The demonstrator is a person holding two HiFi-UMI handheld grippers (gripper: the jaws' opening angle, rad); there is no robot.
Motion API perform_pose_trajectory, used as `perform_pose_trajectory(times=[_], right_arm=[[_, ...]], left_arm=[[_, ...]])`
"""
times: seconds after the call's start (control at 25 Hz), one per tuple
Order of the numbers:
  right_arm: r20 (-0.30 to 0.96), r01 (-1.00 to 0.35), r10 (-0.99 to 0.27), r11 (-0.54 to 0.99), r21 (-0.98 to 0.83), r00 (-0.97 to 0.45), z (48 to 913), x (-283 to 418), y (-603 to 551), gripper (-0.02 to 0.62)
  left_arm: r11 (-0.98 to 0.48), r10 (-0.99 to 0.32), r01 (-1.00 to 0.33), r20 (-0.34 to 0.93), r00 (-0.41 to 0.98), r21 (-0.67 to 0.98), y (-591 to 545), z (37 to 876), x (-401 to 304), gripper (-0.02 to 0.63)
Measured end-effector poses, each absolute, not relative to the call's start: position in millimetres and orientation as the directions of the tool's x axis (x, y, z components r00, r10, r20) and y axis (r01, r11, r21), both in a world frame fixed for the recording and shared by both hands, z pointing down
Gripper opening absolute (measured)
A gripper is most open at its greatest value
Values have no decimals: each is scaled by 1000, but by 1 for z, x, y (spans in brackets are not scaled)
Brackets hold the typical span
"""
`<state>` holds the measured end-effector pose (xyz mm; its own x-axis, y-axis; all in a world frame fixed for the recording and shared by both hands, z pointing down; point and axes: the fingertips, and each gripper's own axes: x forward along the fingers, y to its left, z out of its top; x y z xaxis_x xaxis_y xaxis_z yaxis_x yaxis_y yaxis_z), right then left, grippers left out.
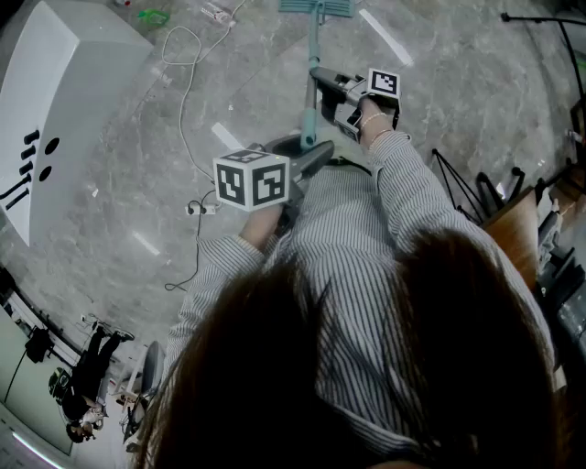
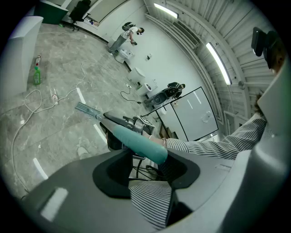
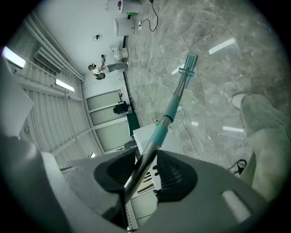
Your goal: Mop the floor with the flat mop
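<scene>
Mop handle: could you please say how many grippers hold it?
2. The left gripper clamps the mop handle at its teal top end; the right gripper clamps the metal shaft lower down.

Mop handle (image 1: 312,64) held in two grippers.
The right gripper (image 1: 322,81) is clamped nearer the mop head (image 1: 316,7), the left gripper (image 1: 309,154) at the handle's end.

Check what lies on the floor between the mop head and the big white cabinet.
A loose white cable loops there, and a green bottle sits near the cabinet's far corner; the head view shows both.
</scene>
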<state>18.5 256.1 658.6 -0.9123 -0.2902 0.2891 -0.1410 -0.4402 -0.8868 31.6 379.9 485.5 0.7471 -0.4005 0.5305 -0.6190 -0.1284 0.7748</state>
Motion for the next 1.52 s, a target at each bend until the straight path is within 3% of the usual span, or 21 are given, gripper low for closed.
perform_pose_trajectory(times=[0.24, 0.4, 0.52, 1.0, 1.32, 1.52], right_arm=[[291, -158, -262, -431, -888, -920, 655, 14, 261, 147], [316, -193, -242, -423, -885, -918, 658, 16, 264, 144], [328, -196, -253, -433, -880, -910, 661, 17, 266, 143], [387, -230, -273, -468, -853, -881, 669, 30, 275, 133], [334, -90, -374, -540, -837, -865, 649, 32, 281, 133], [366, -117, -358, -558, -821, -859, 644, 32, 278, 132]], left_arm=[[-92, -404, -691, 607, 684, 717, 386, 484, 21, 185], [-208, -448, -792, 664, 599, 574, 387, 477, 7, 234], [-299, -450, -832, 700, 554, 467, 385, 480, 11, 235], [-350, -375, -786, 692, 616, 510, 389, 490, 30, 235], [-386, -352, -770, 690, 633, 509, 387, 488, 37, 242], [-391, -354, -759, 677, 646, 520, 380, 486, 38, 249]])
